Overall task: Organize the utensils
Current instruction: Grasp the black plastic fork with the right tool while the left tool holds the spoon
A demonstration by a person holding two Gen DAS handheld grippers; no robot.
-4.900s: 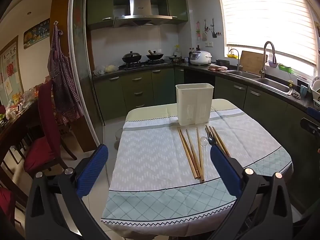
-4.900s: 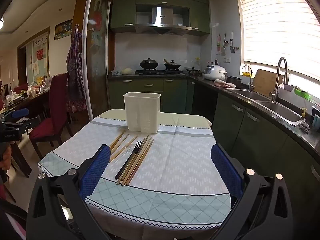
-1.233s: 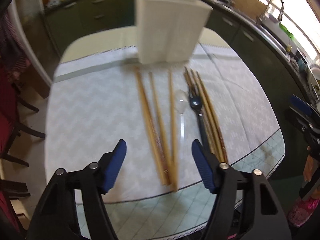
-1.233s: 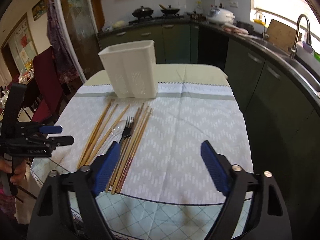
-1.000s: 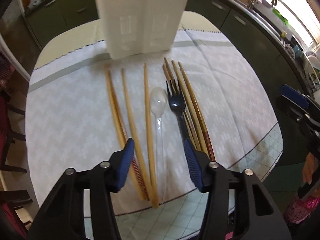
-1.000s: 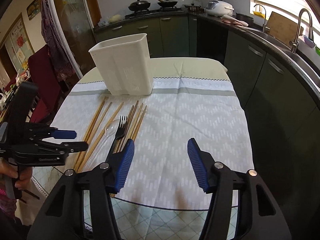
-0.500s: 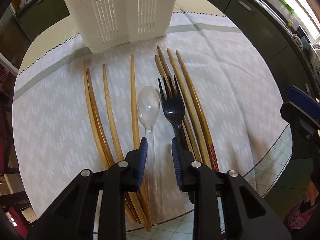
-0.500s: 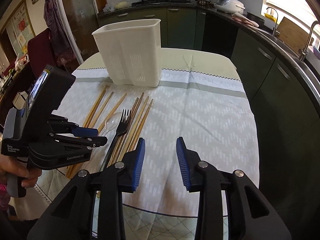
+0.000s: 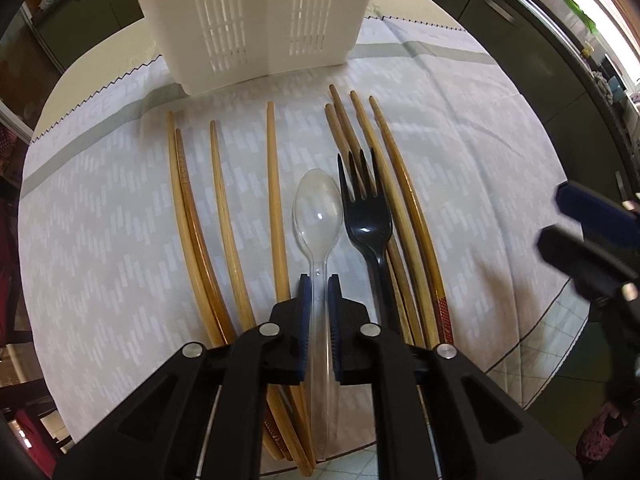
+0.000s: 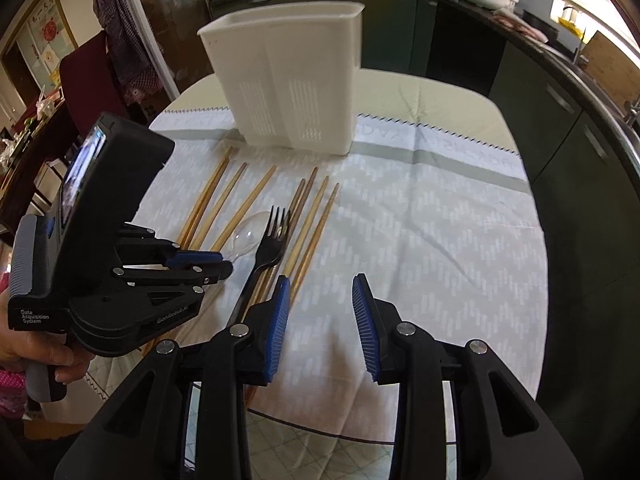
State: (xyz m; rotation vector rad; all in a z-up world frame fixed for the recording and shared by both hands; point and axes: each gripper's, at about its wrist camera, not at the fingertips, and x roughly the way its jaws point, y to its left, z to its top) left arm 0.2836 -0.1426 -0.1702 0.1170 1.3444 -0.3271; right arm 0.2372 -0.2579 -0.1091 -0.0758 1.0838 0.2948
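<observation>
A clear plastic spoon [image 9: 318,216] lies on the tablecloth between wooden chopsticks [image 9: 276,196] and a black plastic fork [image 9: 366,220]. My left gripper [image 9: 319,280] is closed around the spoon's handle, blue pads on both sides of it. A white slotted utensil holder [image 9: 256,20] stands upright behind the utensils. In the right wrist view the left gripper [image 10: 216,262] sits low over the spoon [image 10: 250,234], beside the fork [image 10: 268,248], with the holder [image 10: 292,80] behind. My right gripper [image 10: 320,292] is open and empty above the cloth, right of the chopsticks [image 10: 316,220].
The round table has a pale patterned cloth [image 10: 440,240]. Kitchen cabinets [image 10: 580,128] curve along the right and back. A red chair [image 10: 88,80] and a hanging apron stand at the left. The right gripper shows at the right edge of the left wrist view [image 9: 592,240].
My left gripper has moved down and forward over the utensils and narrowed from wide open to closed around the spoon handle. My right gripper has also narrowed and come lower over the table.
</observation>
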